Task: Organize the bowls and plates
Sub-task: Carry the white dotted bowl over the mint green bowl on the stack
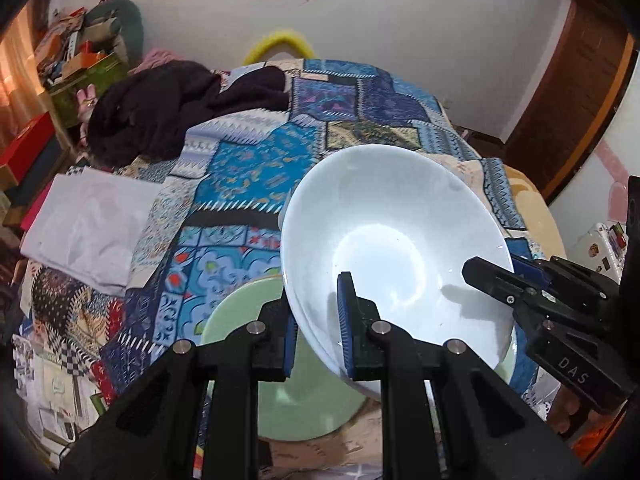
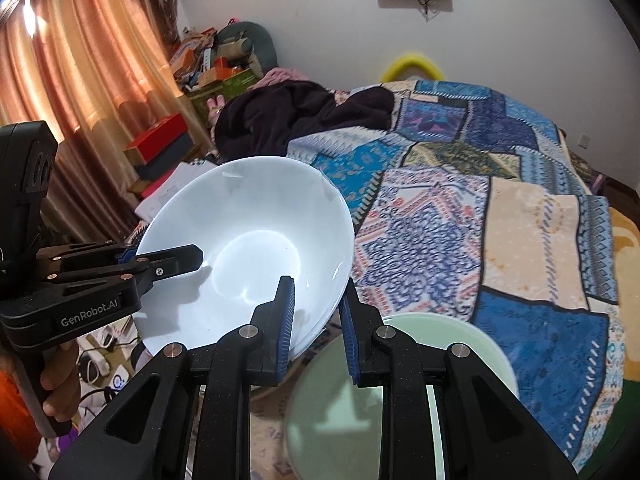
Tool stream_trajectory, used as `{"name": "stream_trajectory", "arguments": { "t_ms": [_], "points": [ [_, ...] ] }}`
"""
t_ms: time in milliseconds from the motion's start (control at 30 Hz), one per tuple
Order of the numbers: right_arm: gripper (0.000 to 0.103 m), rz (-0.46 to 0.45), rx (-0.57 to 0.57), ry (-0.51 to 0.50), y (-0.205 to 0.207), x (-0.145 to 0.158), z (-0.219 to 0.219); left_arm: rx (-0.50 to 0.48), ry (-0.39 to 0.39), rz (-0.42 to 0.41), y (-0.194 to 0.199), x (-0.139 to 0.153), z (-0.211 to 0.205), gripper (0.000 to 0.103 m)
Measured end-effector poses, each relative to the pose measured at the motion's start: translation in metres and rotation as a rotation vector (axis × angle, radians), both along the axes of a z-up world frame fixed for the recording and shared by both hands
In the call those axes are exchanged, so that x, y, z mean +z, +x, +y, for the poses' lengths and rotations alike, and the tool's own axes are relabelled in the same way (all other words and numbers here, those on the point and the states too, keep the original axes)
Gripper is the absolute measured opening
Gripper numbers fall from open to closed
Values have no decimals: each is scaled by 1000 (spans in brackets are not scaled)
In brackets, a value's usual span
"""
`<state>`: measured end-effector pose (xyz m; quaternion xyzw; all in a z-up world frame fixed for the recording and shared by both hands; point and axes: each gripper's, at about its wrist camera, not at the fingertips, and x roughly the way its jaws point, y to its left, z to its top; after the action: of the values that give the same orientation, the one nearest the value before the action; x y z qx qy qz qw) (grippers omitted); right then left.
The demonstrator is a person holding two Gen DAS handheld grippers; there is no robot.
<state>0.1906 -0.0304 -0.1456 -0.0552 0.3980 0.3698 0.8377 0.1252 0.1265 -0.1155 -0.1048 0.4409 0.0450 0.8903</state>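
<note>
Both grippers, left (image 1: 318, 332) & right (image 2: 318, 328), jaws clamped on white bowl (image 1: 384, 248) rim, tilted over green plate (image 1: 240, 320) near bed (image 2: 540, 240) edge; uneven pull could slip it.

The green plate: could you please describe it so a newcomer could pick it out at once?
Start at the bed's patchwork quilt. At its near edge lies the green plate, below the white bowl. It is flat and pale green, unlike the deep white bowl.
</note>
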Motion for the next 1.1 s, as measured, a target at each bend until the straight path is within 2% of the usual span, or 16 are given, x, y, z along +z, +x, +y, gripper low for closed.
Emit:
{"name": "stream_trajectory", "arguments": {
  "t_ms": [433,1100],
  "points": [
    [20,77,55,-54,-13,-28,28,43,-18,60,-20,-35,34,18],
    [20,152,95,-106,-19,-54,44,57,-26,137,-33,-75,53,18]
  ]
}}
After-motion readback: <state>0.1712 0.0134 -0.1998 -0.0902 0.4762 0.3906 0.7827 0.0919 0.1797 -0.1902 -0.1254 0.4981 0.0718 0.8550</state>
